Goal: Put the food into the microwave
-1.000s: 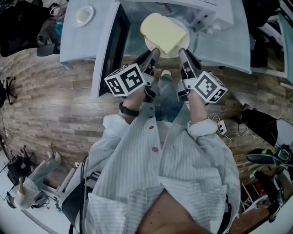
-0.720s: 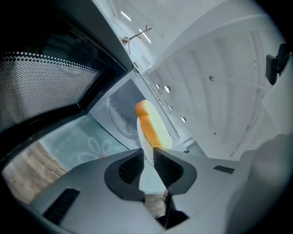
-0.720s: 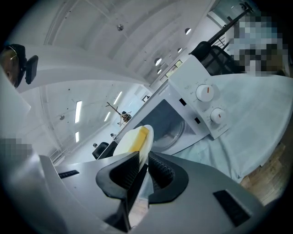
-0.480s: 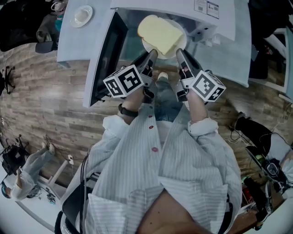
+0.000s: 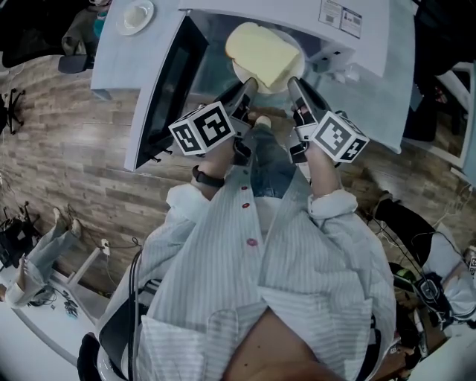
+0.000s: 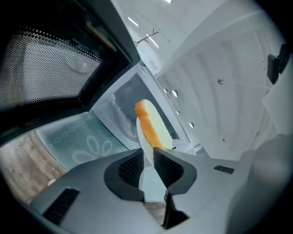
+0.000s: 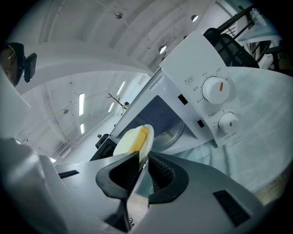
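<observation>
Where the microwave (image 5: 349,46) stands open, we hold one white plate (image 5: 238,74) bearing a bread slice (image 5: 262,53) at its mouth. Left gripper (image 5: 251,82) and right gripper (image 5: 293,82) each pinch the plate's rim, just outside the microwave.

The white microwave (image 5: 294,13) stands open, with free room in its cavity (image 6: 120,98) above the glass turntable (image 7: 173,131). Its dark-windowed door (image 5: 172,78), swung out leftward, walls off that side close beside the left gripper (image 5: 250,84). The two-dial control panel (image 7: 213,98) bounds the opening's right. A round white plate (image 5: 239,73) spans the mouth.
</observation>
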`<state>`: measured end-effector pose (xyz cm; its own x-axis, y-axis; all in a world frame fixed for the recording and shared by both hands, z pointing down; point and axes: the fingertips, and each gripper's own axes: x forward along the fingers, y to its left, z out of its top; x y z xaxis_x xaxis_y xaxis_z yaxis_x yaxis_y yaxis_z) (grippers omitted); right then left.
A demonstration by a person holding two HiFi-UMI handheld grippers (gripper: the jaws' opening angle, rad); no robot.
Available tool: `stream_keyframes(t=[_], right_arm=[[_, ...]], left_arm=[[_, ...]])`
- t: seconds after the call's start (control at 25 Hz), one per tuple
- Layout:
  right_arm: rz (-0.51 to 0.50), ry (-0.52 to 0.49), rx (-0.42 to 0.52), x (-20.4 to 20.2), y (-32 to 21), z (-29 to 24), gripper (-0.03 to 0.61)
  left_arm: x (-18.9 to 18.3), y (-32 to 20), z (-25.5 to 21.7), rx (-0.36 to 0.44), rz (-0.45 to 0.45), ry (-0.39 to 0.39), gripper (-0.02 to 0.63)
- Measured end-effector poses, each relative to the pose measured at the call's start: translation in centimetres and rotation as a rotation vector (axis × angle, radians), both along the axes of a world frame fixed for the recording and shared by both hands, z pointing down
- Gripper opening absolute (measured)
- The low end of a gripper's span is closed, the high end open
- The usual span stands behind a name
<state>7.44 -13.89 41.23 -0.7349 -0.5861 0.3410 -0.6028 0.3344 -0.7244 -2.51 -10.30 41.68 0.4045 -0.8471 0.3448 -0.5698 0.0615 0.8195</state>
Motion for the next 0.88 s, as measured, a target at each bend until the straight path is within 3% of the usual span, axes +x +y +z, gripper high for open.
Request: stream_keyframes(t=[0.88], right_arm=[[0.022, 0.009, -0.052, -1.5, -2.0, 2.2, 0.078]], left_arm=[[-1.6, -2.1, 2.1, -0.049, 0.019, 0.004, 0.067]])
